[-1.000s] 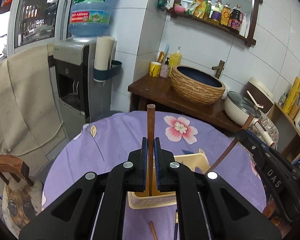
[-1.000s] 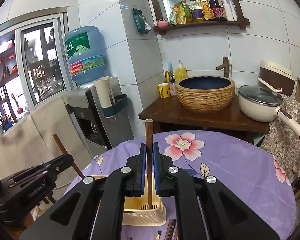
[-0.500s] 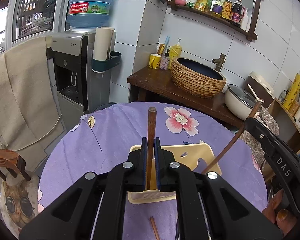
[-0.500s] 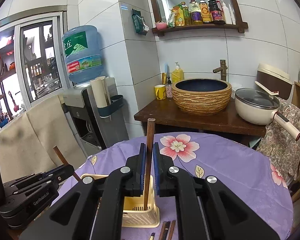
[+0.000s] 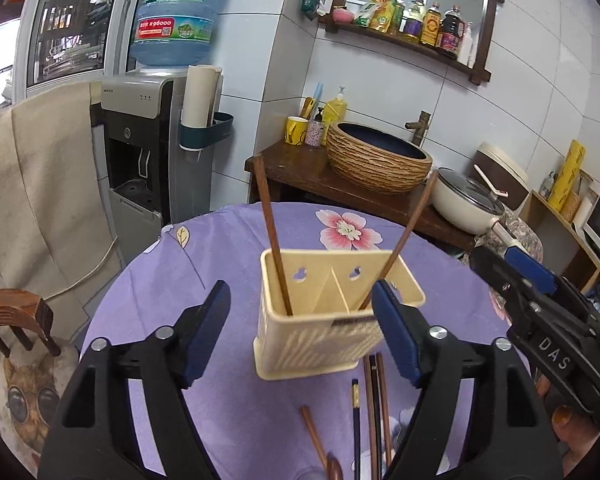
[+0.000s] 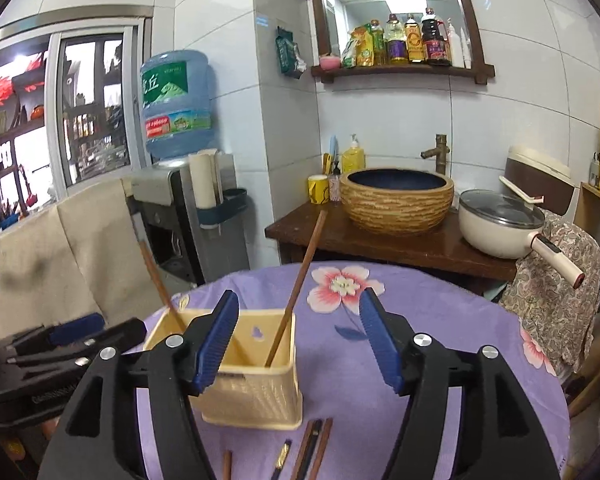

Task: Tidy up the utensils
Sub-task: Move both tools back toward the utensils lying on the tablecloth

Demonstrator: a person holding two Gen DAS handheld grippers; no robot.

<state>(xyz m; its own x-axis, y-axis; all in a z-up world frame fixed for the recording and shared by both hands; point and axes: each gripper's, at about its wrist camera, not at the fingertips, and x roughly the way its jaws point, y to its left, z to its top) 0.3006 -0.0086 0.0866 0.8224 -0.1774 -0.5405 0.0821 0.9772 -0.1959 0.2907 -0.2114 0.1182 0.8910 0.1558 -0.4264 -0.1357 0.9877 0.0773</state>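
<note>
My left hand-held gripper [image 5: 300, 332] and right hand-held gripper [image 6: 298, 344] both opening, empty, two wooden chopsticks [image 5: 274, 236] upright in the cream utensil basket [image 5: 320, 344], tops splayed apart, more chopsticks [image 5: 376, 408] flat at the counter's [image 5: 220, 264] near edge

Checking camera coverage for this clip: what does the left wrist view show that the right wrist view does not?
Left wrist only: a wooden chair back and a cat-print cushion. Right wrist only: a floral cloth draped beside the table. Both: the cream plastic utensil basket holding two brown wooden chopsticks, one per compartment, and loose chopsticks on the purple flowered tablecloth.
</note>
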